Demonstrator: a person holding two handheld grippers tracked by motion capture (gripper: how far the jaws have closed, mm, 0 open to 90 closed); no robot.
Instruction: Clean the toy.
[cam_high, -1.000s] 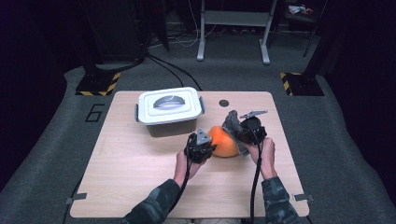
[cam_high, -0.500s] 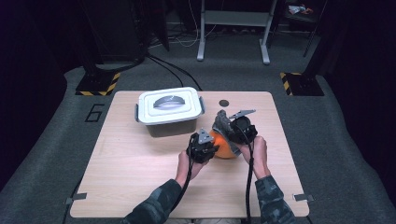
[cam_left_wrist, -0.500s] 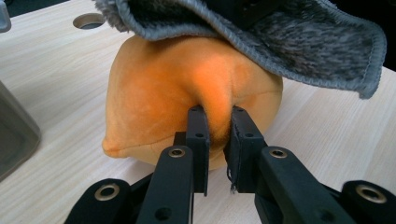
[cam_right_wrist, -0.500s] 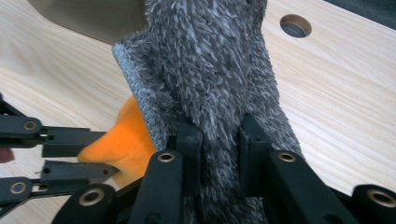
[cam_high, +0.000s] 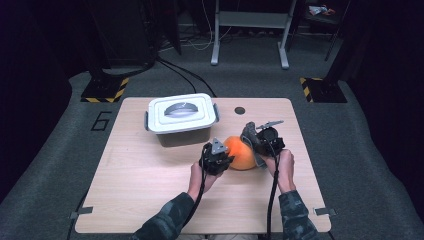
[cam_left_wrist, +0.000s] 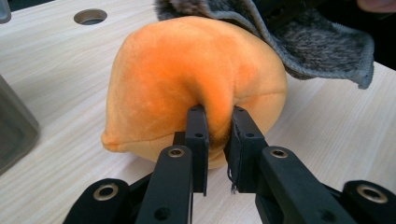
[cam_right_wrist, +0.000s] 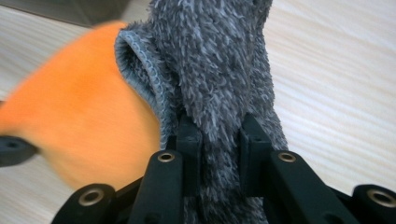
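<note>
Two tools worked one orange plush toy (cam_left_wrist: 191, 79) on the surface: my left tool (cam_left_wrist: 217, 135) pinched a fold of it to steady it, while my right tool (cam_right_wrist: 217, 140), just beyond, clamped the grey cloth (cam_right_wrist: 219, 60) draped against its far side for wiping.

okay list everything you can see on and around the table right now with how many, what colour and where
plush toy: 1, orange, right of the table's middle, pinched by the left gripper
cloth: 1, grey, fluffy, draped against the toy's right side, clamped by the right gripper
storage box: 1, white lid with grey handle, closed, far left part of the table
table: 1, light wood, with a round hole near its far edge
striped floor markers: 2, yellow and black, beyond the far corners
metal stand: 1, grey, on the floor behind
left gripper: 1, black
right gripper: 1, black
hands: 2, camouflage sleeves, near edge
</note>
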